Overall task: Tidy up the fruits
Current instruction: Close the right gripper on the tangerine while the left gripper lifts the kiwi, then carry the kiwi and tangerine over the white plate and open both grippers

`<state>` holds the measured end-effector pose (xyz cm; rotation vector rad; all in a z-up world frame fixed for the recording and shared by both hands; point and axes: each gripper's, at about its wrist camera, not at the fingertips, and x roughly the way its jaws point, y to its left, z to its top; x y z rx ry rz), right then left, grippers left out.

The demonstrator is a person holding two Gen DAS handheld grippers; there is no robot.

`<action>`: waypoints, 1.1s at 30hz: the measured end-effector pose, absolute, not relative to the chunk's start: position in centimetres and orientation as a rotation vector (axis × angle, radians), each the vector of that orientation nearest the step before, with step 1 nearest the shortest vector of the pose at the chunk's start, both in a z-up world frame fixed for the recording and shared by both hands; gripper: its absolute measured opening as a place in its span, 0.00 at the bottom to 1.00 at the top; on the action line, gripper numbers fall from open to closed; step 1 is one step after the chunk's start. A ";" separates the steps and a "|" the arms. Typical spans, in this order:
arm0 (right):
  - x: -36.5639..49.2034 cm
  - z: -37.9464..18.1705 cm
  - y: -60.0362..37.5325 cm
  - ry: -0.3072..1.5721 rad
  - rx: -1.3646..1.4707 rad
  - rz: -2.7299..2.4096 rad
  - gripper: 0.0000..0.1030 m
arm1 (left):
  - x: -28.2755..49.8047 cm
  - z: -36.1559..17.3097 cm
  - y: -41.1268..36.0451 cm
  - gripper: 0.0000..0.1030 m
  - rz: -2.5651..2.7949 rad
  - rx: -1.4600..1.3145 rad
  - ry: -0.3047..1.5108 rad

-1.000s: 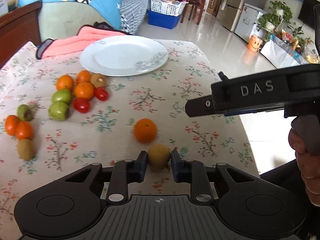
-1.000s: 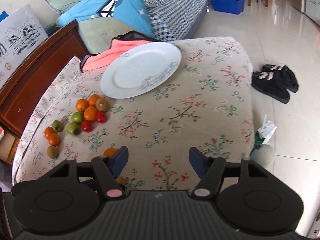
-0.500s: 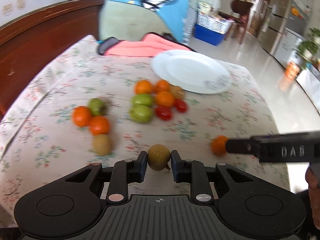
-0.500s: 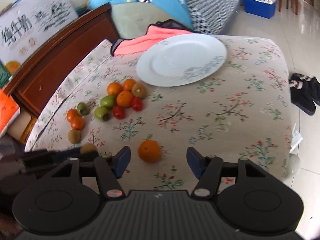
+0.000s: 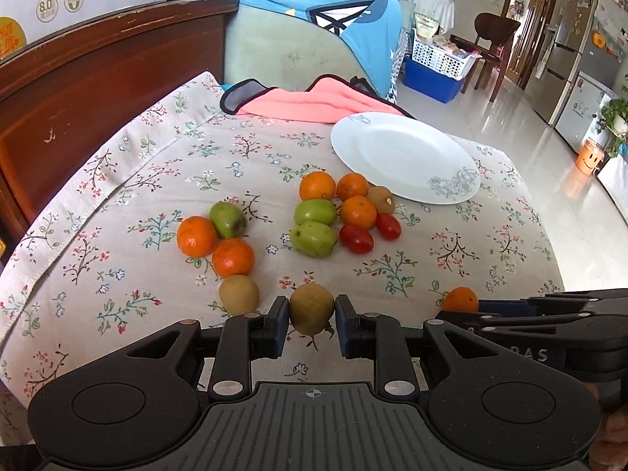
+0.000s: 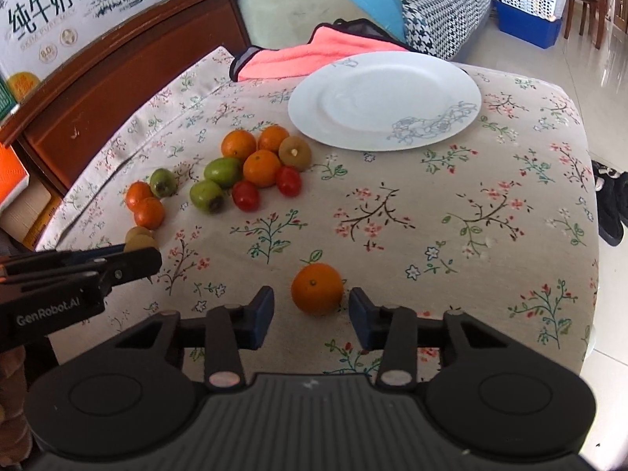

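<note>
Since a second ago you have swung the left gripper [image 5: 312, 320] with its kiwi [image 5: 311, 309] away from the lone orange [image 5: 461, 299] and over toward the small fruit group at the left, while your right gripper [image 6: 311, 316] has come down around that orange and its jaws have just been closing.

Left wrist view: your left gripper is clamped on the brown kiwi, both pads pressing its sides. Just beside it on the floral tablecloth [image 5: 129, 180] lies another kiwi [image 5: 238, 294], touching two oranges and a green fruit. Further off sits the bigger cluster of oranges, green fruits and tomatoes, near the empty white plate [image 5: 404, 157].

Right wrist view: the lone orange [image 6: 317, 288] rests on the cloth between your right gripper's fingers. The right pad is just at its side, the left pad stands clear, so nothing is grasped yet.
</note>
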<state>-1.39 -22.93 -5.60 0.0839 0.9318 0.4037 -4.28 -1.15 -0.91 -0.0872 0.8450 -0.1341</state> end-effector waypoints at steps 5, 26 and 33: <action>-1.5 -5.7 -22.3 0.904 0.034 0.391 0.29 | -4.3 -0.8 -1.1 0.22 -0.138 -0.089 0.839; 3.5 -1.2 -23.9 0.829 0.157 0.436 0.28 | 2.5 3.2 -1.1 0.22 -0.272 -0.110 0.751; 5.9 -1.2 -24.4 0.825 0.153 0.404 0.28 | 5.8 2.5 -3.1 0.22 -0.340 -0.096 0.755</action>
